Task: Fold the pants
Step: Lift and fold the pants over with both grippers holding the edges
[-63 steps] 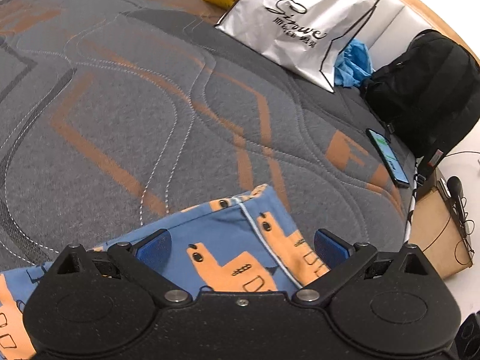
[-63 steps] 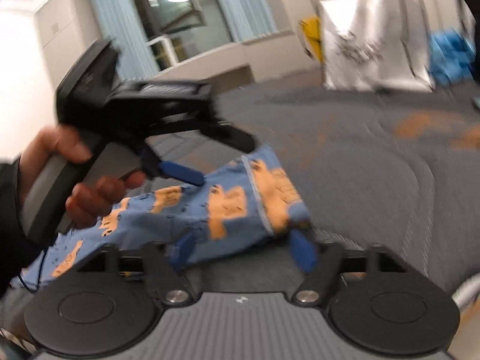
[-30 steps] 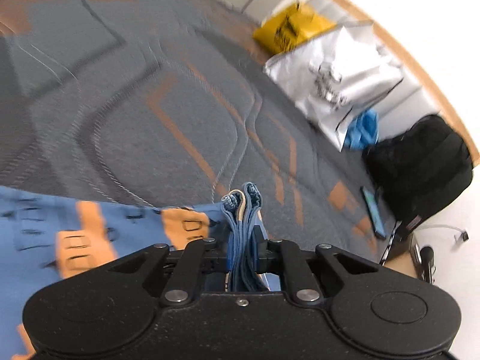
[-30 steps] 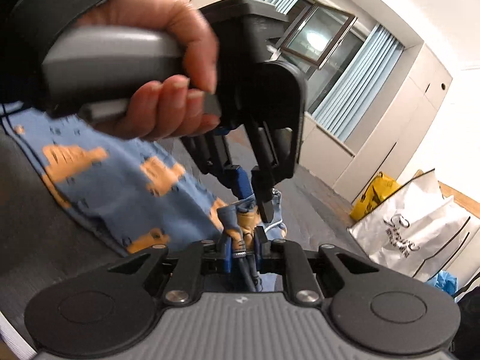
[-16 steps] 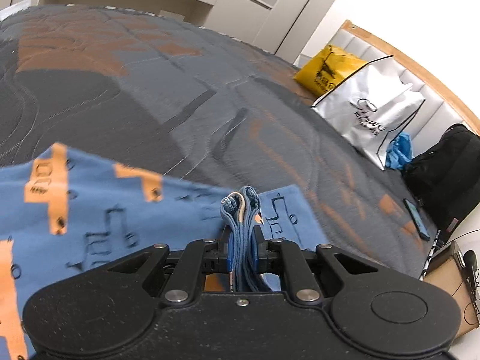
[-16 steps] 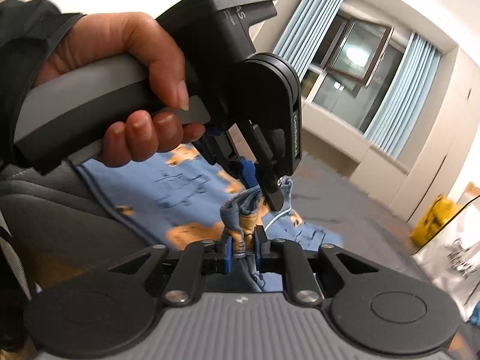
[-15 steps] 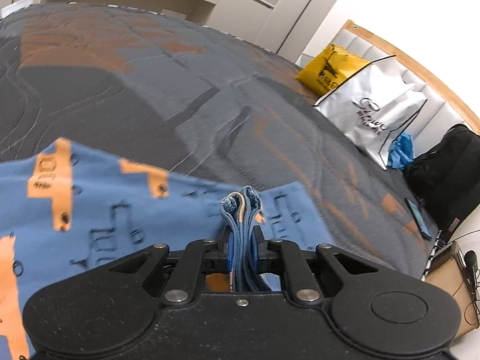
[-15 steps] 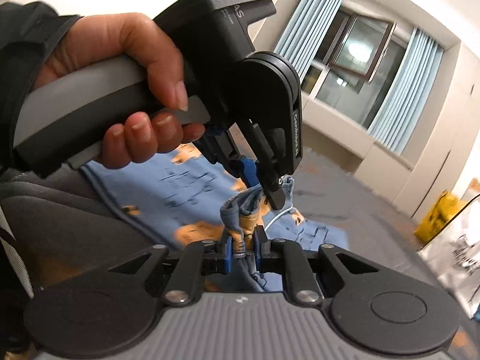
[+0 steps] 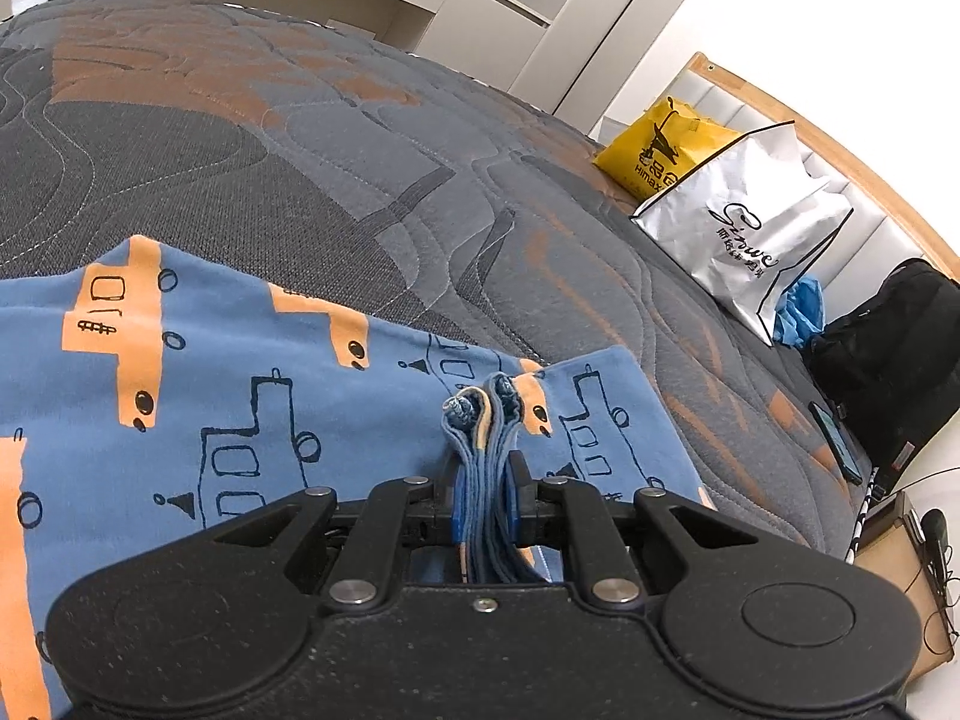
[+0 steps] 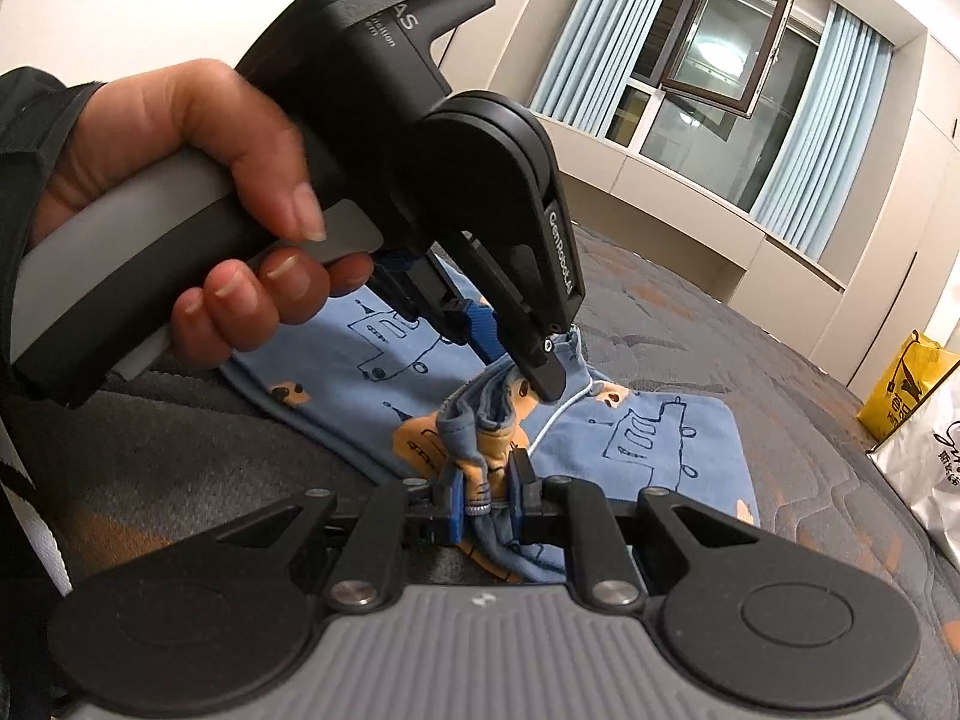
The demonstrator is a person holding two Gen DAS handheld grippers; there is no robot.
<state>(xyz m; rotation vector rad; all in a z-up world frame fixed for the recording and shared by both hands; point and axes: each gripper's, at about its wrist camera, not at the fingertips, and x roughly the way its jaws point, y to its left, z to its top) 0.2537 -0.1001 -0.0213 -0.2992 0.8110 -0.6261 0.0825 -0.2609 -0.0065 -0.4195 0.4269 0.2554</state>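
Clamping a bunched edge of the pants (image 9: 252, 396), the left gripper (image 9: 485, 501) is holding several stacked fabric layers between its blue pads, with the jaws drawn narrow around the bundle. Those layers are standing up in a ridge just beyond the fingertips, and the remaining blue cloth with its orange blocks and black outline drawings is spreading out toward 9 o'clock in the left wrist view, lying on the gray quilted mattress (image 9: 360, 180). The right gripper (image 10: 485, 501) is likewise pinching a gathered fold of the pants (image 10: 660, 438), its jaws narrow on the cloth, with a white drawstring (image 10: 561, 414) trailing out of the bundle toward 1 o'clock. In the right wrist view the left gripper (image 10: 540, 369) is appearing at 12 o'clock just above the right one, gripping the same bunched edge close beside it, and the left hand (image 10: 198, 216) is wrapping around its gray handle at 10 o'clock. Flat portions of the garment are lying on the mattress behind and to either side of both pinch points. At 2 o'clock in the left wrist view a white shopping bag (image 9: 750, 228) is leaning against the headboard, with a yellow bag (image 9: 660, 144) behind it, a black backpack (image 9: 888, 348) at 3 o'clock, and a phone (image 9: 834, 438) lying near the mattress edge.
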